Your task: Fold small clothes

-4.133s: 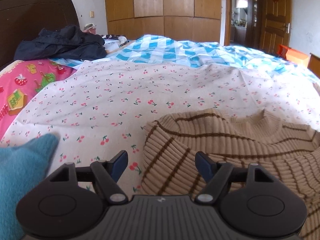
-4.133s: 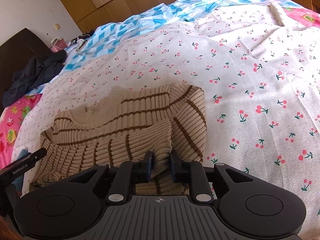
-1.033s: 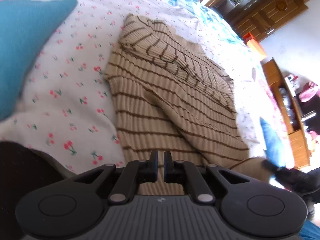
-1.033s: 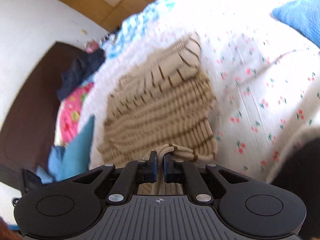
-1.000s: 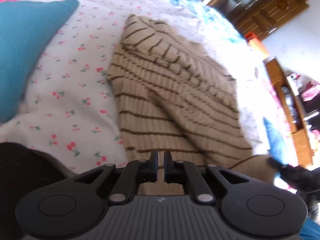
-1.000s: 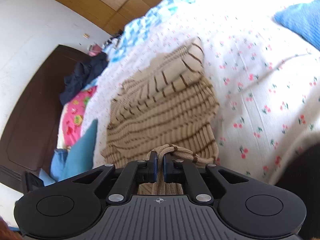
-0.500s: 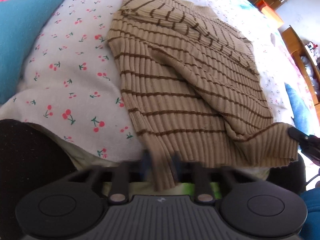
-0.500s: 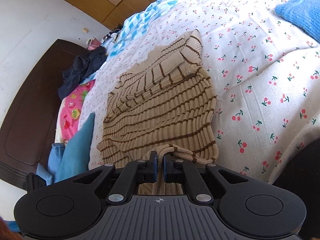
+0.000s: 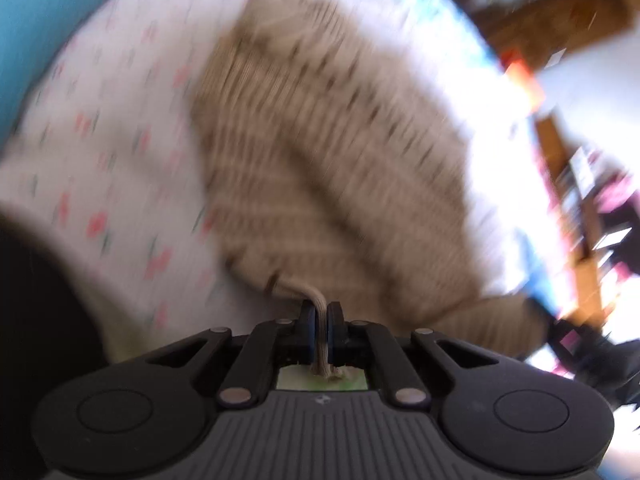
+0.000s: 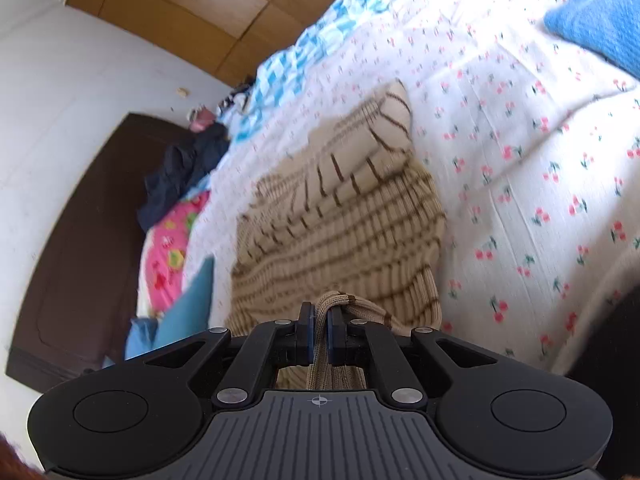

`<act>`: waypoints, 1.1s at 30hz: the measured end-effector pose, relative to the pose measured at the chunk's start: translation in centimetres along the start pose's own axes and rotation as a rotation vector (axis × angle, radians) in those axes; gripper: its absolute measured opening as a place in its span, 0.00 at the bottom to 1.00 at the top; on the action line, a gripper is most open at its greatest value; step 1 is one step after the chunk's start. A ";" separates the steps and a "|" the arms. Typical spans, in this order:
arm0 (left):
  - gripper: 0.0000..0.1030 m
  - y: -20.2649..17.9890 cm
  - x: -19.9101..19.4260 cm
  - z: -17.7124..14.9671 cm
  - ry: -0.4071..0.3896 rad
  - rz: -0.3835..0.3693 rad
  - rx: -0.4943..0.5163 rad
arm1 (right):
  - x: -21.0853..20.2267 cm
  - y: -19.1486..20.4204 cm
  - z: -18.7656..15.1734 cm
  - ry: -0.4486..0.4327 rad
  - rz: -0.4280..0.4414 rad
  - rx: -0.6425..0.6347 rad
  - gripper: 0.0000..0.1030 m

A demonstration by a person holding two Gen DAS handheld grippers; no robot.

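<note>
A beige ribbed sweater (image 10: 344, 216) with thin brown stripes lies on the cherry-print bedsheet (image 10: 520, 168), its sleeves folded across the body. My right gripper (image 10: 319, 316) is shut on the near hem, which bunches up between the pads. In the blurred left wrist view the same sweater (image 9: 320, 140) stretches away from my left gripper (image 9: 319, 312), which is shut on another part of the near hem, with a thin strip of knit running through the pads. The other gripper shows dimly at the right edge, holding the hem's far corner (image 9: 492, 320).
A blue knit garment (image 10: 600, 20) lies on the sheet to the right, a teal one (image 10: 188, 308) to the left. Dark clothes (image 10: 184, 164) and a pink printed cloth (image 10: 172, 244) lie by the dark headboard (image 10: 80, 260). The bed edge runs just below both grippers.
My left gripper has swung quickly with the sweater hem clamped in it, blurring its view. The right gripper keeps its hold on the hem and has only tilted a little.
</note>
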State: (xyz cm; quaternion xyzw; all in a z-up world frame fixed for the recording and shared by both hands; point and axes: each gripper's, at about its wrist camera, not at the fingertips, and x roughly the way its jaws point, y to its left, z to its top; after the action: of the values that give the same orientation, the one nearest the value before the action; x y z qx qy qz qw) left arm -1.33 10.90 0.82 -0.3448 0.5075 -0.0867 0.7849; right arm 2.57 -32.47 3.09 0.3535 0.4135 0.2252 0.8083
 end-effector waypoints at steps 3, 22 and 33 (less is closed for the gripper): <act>0.10 -0.6 -1.5 4.1 -0.128 -0.117 -0.039 | 0.0 1.0 3.1 -0.089 0.054 0.021 0.06; 0.10 1.9 5.5 22.2 -0.392 0.009 -0.046 | 13.3 -1.7 16.5 -0.260 -0.138 0.118 0.06; 0.46 4.3 9.2 23.4 -0.420 0.097 -0.113 | 17.2 -4.7 17.1 -0.214 -0.198 0.153 0.43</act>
State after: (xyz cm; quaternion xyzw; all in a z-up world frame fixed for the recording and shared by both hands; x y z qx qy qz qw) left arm 22.13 20.22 -2.85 -0.3738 0.3531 0.0531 0.8560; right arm 26.67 -30.78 -2.24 0.3936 0.3739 0.0735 0.8366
